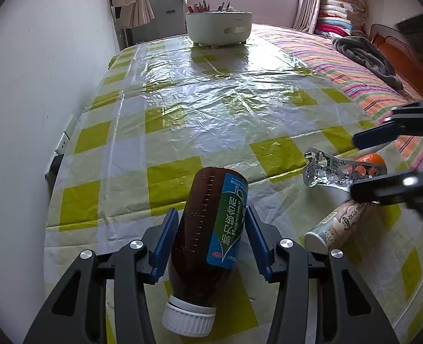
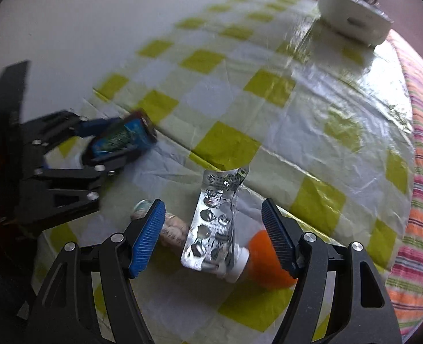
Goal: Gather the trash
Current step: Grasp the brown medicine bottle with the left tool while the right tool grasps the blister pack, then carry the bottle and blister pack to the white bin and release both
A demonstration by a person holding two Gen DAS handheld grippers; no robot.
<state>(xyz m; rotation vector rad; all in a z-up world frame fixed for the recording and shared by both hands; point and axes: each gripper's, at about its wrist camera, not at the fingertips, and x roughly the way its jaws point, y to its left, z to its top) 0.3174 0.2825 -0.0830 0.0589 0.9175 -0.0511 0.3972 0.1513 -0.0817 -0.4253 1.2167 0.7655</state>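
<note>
A brown medicine bottle (image 1: 208, 226) with a blue-green label and white cap lies on the checked tablecloth between the fingers of my left gripper (image 1: 211, 229); the blue pads stand close on both sides, and contact is unclear. It also shows in the right wrist view (image 2: 122, 139). My right gripper (image 2: 214, 235) is open over a silver blister pack (image 2: 214, 226), which rests on a white-capped orange bottle (image 2: 266, 261) and a printed paper tube (image 2: 171, 232). In the left wrist view the blister pack (image 1: 334, 172), tube (image 1: 334, 226) and right gripper (image 1: 360, 166) sit at the right.
A white pot (image 1: 218, 27) with utensils stands at the table's far end. A white wall (image 1: 39, 86) runs along the left. A striped bed (image 1: 354, 66) with a grey blanket lies to the right of the table (image 1: 211, 109).
</note>
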